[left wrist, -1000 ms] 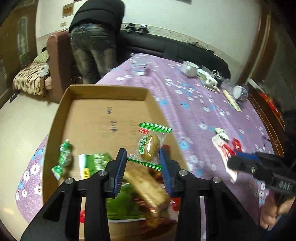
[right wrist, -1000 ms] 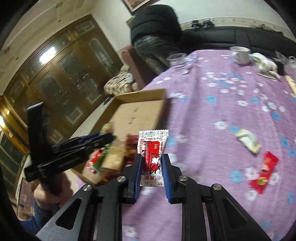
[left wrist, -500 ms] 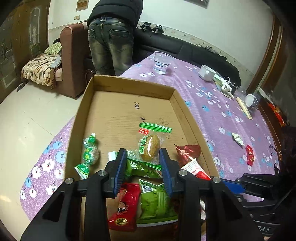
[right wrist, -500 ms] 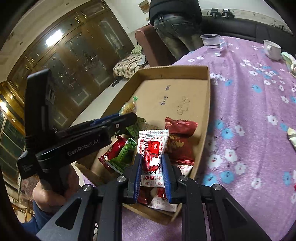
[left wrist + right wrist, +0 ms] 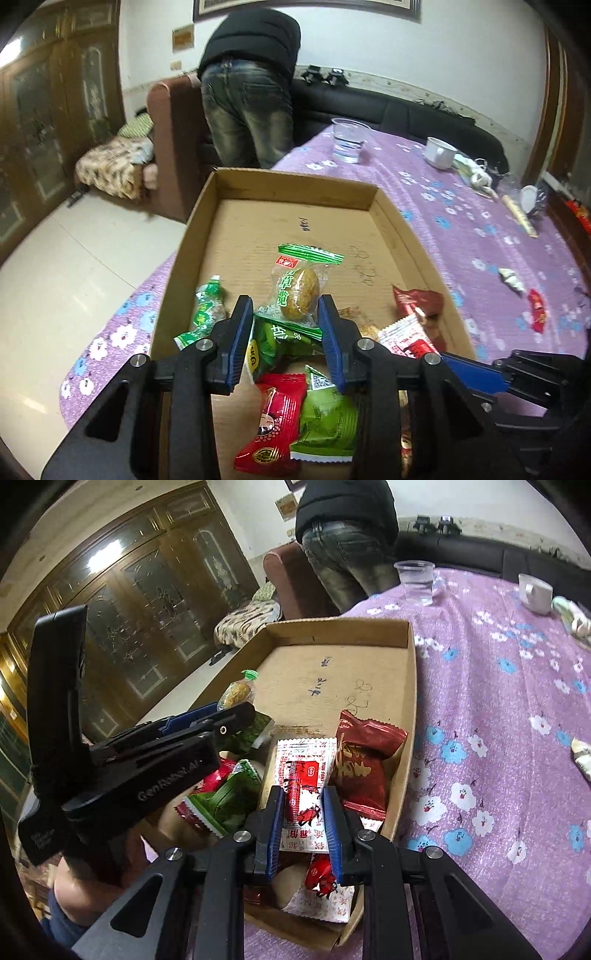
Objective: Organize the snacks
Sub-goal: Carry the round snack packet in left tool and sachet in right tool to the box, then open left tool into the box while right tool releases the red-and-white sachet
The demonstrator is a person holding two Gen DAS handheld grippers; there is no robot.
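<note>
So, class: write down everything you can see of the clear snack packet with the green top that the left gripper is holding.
The snack packet is a clear plastic wrapper with a green crimped top edge, a small red label and green characters down its front. Inside sits one round, golden-brown, grainy snack. The packet stands roughly upright, pinched at its lower sides by the left gripper, above the cardboard box. Its lower green edge overlaps a green packet lying beneath.

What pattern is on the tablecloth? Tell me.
The tablecloth is purple with small white and blue flowers, shown best in the right wrist view.
</note>
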